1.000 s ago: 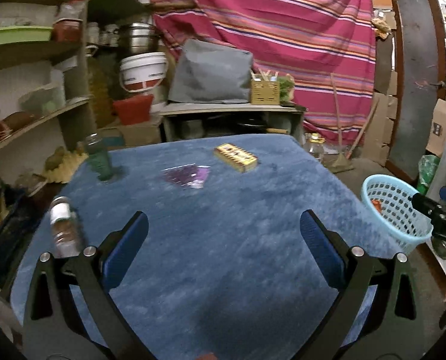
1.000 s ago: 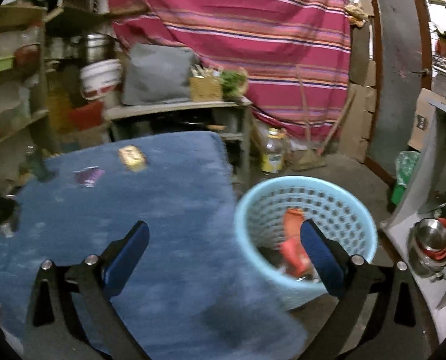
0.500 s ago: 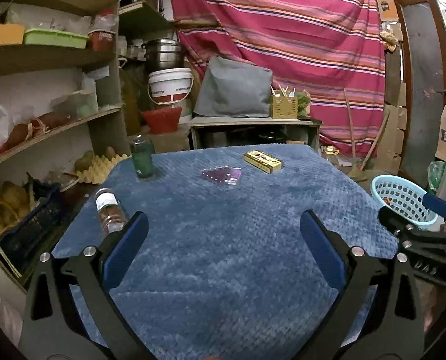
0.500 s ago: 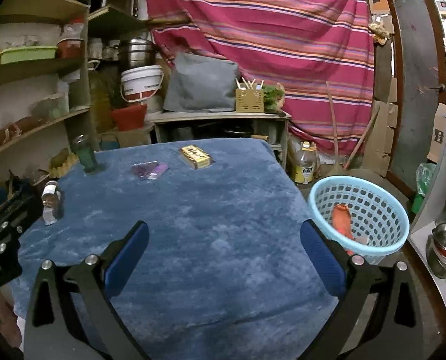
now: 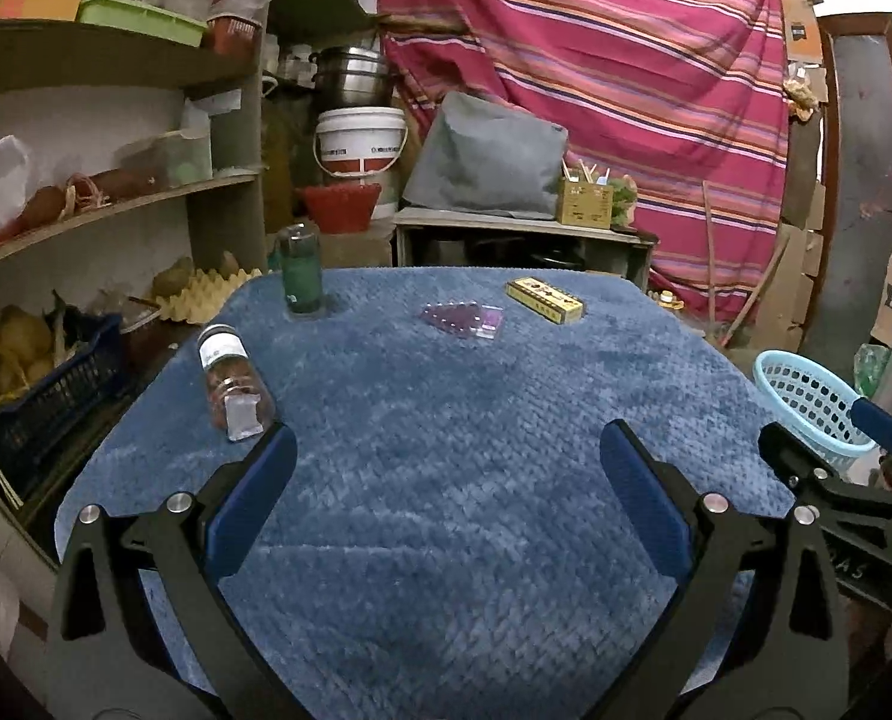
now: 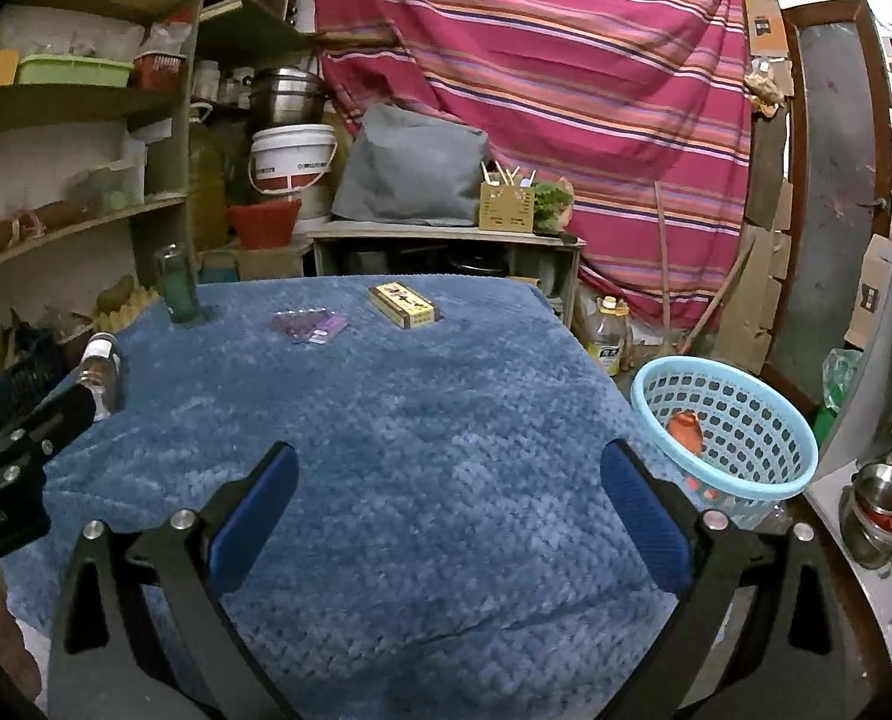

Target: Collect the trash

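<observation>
On the blue cloth-covered table (image 5: 446, 420) lie a purple wrapper (image 5: 463, 319) (image 6: 309, 324) and a yellow box (image 5: 545, 300) (image 6: 403, 305) toward the far side. A clear jar with a white cap (image 5: 233, 384) (image 6: 101, 373) lies on its side near the left edge. A green bottle (image 5: 301, 271) (image 6: 177, 285) stands upright at the far left. A light blue basket (image 6: 728, 429) (image 5: 806, 399) sits beside the table's right side with an orange piece inside. My left gripper (image 5: 446, 474) and right gripper (image 6: 446, 480) both hover open and empty over the near part of the table.
Shelves (image 5: 104, 204) with boxes, bags and a crate line the left. A low bench (image 6: 446, 234) with a grey cushion, a white bucket and a striped curtain stand behind. An oil bottle (image 6: 607, 333) stands on the floor; steel cups (image 6: 878, 504) sit at the right.
Both grippers have pulled back and up, so the views now take in the whole table. The right gripper swung left from over the basket. Both stay open.
</observation>
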